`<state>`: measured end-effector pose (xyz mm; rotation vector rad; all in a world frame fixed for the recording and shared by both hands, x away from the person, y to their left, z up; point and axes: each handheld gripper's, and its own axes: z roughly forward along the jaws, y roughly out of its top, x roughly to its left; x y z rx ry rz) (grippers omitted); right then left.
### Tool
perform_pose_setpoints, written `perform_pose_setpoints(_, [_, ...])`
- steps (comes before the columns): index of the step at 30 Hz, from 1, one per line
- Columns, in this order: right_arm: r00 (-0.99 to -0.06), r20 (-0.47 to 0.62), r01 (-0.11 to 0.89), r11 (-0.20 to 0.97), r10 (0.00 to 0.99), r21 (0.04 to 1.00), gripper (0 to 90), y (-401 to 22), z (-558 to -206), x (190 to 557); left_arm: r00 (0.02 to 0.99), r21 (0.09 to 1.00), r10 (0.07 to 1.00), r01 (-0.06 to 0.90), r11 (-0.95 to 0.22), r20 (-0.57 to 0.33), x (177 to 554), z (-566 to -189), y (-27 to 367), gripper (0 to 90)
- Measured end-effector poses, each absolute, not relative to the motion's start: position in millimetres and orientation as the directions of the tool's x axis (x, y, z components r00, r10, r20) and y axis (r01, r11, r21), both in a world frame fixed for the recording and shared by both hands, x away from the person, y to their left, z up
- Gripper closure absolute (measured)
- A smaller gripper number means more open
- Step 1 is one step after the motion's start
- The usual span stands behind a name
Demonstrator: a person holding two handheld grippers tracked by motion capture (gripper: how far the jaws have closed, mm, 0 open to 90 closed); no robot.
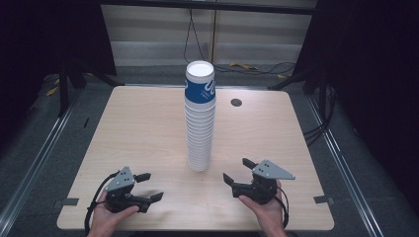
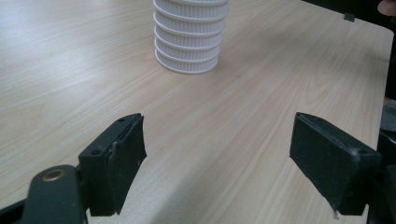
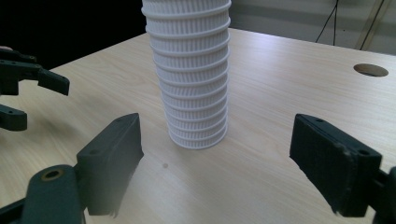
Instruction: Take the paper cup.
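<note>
Wood table with tall cup stack intact at center, left gripper at 7 o'clock and right gripper at 5, both wide open and empty (nothing started, I'd say).

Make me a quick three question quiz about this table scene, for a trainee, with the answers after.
1. True or false: the left gripper is shut on the cup stack.
2. What colour is the band on the top cup? A red, B blue, C green.
3. Fill in: the stack stands upright on the ___, between the two grippers and farther from the person.

Key
1. False: its jaws are open and hold nothing, as with the right gripper.
2. B.
3. Table.
</note>
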<state>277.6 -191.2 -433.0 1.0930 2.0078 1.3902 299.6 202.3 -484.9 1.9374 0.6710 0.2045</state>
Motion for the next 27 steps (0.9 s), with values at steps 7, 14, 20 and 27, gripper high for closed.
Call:
perform_pose_setpoints(7, [-0.599,0.069,0.332,0.169,0.797,0.928,17.2,-188,-417,281,0.837,0.88,0.531,0.347,-0.324,-0.134,296,-483,202,18.1])
perform_pose_setpoints(14, [-0.618,0.053,0.3,0.173,0.784,0.938,20.1,-184,-398,293,0.835,0.877,0.532,0.354,-0.324,-0.14,298,-484,203,18.1])
perform_pose_setpoints(20, [-0.637,0.069,0.303,0.167,0.767,0.938,21.6,-176,-388,305,0.838,0.877,0.529,0.351,-0.328,-0.137,297,-484,203,18.1])
perform_pose_setpoints(27, [-0.665,0.07,0.292,0.173,0.744,0.941,20.9,-167,-373,312,0.84,0.878,0.524,0.35,-0.327,-0.14,297,-485,203,18.1])
